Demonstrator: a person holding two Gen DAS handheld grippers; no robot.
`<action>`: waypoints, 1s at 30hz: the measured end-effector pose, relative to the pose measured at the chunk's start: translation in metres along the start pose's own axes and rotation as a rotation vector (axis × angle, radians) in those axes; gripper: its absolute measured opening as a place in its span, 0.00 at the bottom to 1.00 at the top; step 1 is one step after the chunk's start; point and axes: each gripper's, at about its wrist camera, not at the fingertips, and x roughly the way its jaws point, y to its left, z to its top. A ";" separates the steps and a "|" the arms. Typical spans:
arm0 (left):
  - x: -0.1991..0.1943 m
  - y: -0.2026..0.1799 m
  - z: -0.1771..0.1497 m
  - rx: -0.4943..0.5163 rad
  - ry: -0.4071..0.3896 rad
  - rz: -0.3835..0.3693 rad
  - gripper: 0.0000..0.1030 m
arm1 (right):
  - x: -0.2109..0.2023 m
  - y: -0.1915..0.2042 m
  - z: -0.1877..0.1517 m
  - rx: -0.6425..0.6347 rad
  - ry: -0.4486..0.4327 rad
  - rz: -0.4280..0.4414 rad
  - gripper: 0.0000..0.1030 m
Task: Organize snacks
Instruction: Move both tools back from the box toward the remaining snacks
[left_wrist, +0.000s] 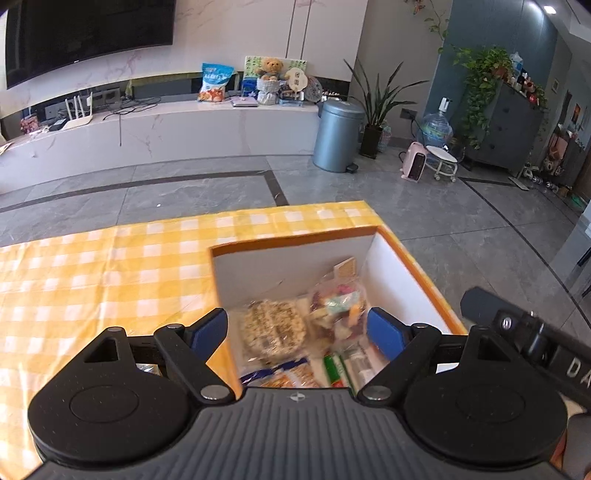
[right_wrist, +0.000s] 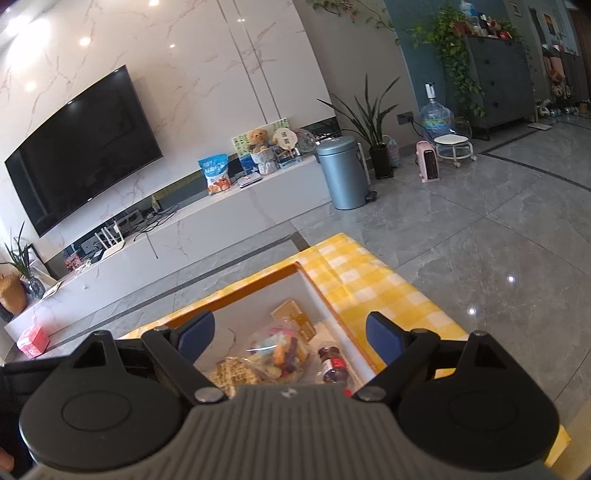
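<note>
An orange-rimmed white box sits at the right end of the yellow checked table. Inside lie a round rice cracker pack, a clear bag of mixed sweets, a green stick pack and an orange snack bag. My left gripper is open and empty, hovering over the box. My right gripper is open and empty above the same box, over the sweets bag, a cracker pack and a small dark bottle.
The other gripper's body shows at the box's right side. Beyond the table lie grey tiled floor, a grey bin, a white TV bench, potted plants and a pink heater.
</note>
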 end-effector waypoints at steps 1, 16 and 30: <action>-0.003 0.003 0.000 -0.002 0.007 0.000 0.97 | -0.001 0.003 0.000 -0.006 0.002 0.004 0.85; -0.071 0.081 -0.036 -0.064 -0.033 0.117 0.97 | -0.019 0.083 -0.024 0.037 -0.051 0.080 0.85; -0.089 0.176 -0.101 -0.281 -0.044 0.135 0.97 | 0.001 0.158 -0.092 -0.009 -0.049 0.302 0.87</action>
